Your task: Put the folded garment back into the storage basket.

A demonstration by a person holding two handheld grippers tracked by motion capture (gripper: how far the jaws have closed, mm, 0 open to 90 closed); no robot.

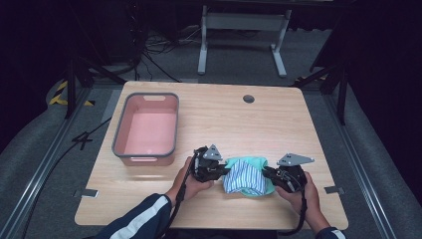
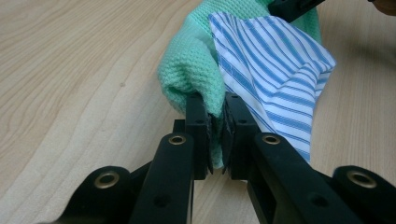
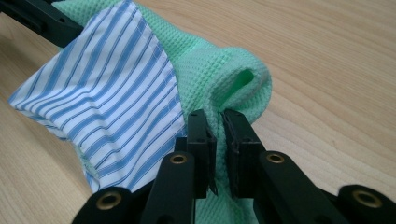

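Left gripper (image 1: 220, 172) is clamped on the green waffle cloth (image 1: 266, 185), and the right gripper (image 1: 268, 174) is pinching the same cloth from the other side, both jaws pressed tight on folds of it. Between them lies the bundle: a blue-and-white striped cloth (image 1: 244, 178) sits on top of the green one. In the left gripper view the green fabric (image 2: 191, 70) is squeezed between the jaws with the striped piece (image 2: 275, 60) draped just beside; the right gripper view shows the green weave (image 3: 219, 74) bitten the same way, stripes (image 3: 107, 93) alongside. All this sits on a pale wooden table (image 1: 224, 114), close to its near edge. A pink bin with a grey rim (image 1: 118, 142) stands apart on the left half. Bare wood stretches behind the bundle toward a round grommet (image 1: 248, 98). Beyond the table, grey carpet, cables and a white frame (image 1: 244, 22) in a dark room.
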